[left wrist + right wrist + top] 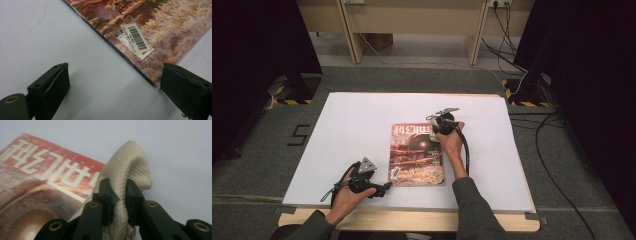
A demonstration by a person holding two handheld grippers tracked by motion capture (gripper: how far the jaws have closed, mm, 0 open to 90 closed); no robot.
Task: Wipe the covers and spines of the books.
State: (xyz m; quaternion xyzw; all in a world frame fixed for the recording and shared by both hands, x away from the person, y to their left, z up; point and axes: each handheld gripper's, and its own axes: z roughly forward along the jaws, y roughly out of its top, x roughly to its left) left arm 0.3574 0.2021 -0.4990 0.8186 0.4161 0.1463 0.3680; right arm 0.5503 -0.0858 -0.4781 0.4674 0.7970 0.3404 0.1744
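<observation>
High view, nearest the person first: left gripper (379,190) rests low on the white table (347,125), just beside the near left corner of the magazine (417,155), pointing toward it. Left gripper view: jaws stand wide apart, nothing between the pads; the magazine's corner (150,80) lies on the table just ahead of the right-hand jaw, apart from it. A white barcode sticker (136,37) sits on the cover near that corner.

Magazine lies flat near the middle of the table, cover up, reddish artwork, large pale title characters along its far edge. Spine side faces the left gripper.

Farther out: right gripper (437,122) is over the far right corner of the magazine, hand wrapped round its body, cable trailing back along the forearm. Right gripper view: jaws nearly closed, pinching a bunched fold of beige quilted cloth (130,165). The cloth stands up between the pads and hangs below them. Behind it, the magazine's title band (50,167), slightly blurred. Whether the cloth touches the cover cannot be told.
</observation>
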